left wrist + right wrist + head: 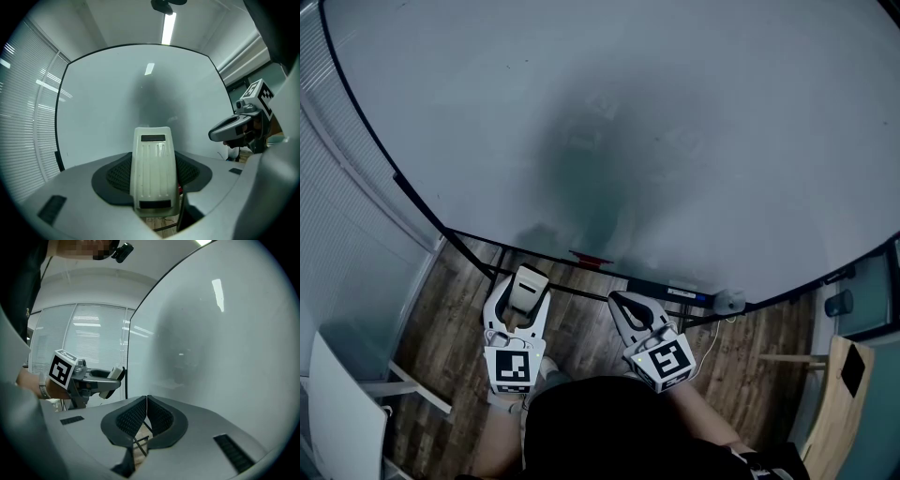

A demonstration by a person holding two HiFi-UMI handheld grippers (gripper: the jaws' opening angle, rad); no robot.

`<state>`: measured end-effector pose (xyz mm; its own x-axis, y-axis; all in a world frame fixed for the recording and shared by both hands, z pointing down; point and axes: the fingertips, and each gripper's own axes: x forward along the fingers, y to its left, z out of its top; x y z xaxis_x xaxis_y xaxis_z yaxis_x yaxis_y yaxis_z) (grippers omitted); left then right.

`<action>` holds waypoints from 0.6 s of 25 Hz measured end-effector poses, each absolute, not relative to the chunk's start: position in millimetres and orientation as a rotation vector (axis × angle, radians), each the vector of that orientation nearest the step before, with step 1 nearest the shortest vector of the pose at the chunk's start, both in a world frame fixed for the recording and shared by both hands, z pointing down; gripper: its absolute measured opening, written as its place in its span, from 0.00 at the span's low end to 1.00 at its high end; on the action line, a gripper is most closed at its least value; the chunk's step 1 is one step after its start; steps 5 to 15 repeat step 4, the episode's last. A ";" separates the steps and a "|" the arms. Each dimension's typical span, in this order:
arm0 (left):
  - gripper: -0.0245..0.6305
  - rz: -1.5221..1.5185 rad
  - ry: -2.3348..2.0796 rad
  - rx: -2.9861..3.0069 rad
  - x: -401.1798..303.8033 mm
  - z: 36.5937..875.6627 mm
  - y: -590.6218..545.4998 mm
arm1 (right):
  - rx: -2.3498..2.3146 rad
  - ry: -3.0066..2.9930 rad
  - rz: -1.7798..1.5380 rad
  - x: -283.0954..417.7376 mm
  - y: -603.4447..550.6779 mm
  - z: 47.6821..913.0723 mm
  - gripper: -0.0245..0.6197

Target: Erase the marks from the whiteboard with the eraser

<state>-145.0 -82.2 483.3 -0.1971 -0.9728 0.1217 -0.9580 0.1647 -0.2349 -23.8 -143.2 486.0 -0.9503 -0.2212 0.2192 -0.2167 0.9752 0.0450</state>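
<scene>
Before the glossy whiteboard, left tool clamps a ribbed, seemingly plastic eraser; right tool pinched together.

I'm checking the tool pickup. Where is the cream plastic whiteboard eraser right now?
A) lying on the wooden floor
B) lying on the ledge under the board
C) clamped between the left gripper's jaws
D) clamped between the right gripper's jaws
C: the cream plastic whiteboard eraser sits clamped between the jaws of the left gripper, while the right gripper is shut on nothing.
</scene>
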 end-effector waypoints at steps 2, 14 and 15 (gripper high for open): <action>0.44 -0.403 2.350 -1.956 -141.5 484.4 -81.2 | 0.347 -2.896 -0.003 -19.7 -143.1 487.5 0.09; 0.44 -0.401 2.348 -1.957 -138.2 485.4 -80.3 | 0.362 -2.895 0.015 -16.3 -142.8 488.9 0.09; 0.44 -0.401 2.348 -1.957 -138.2 485.4 -80.3 | 0.362 -2.895 0.015 -16.3 -142.8 488.9 0.09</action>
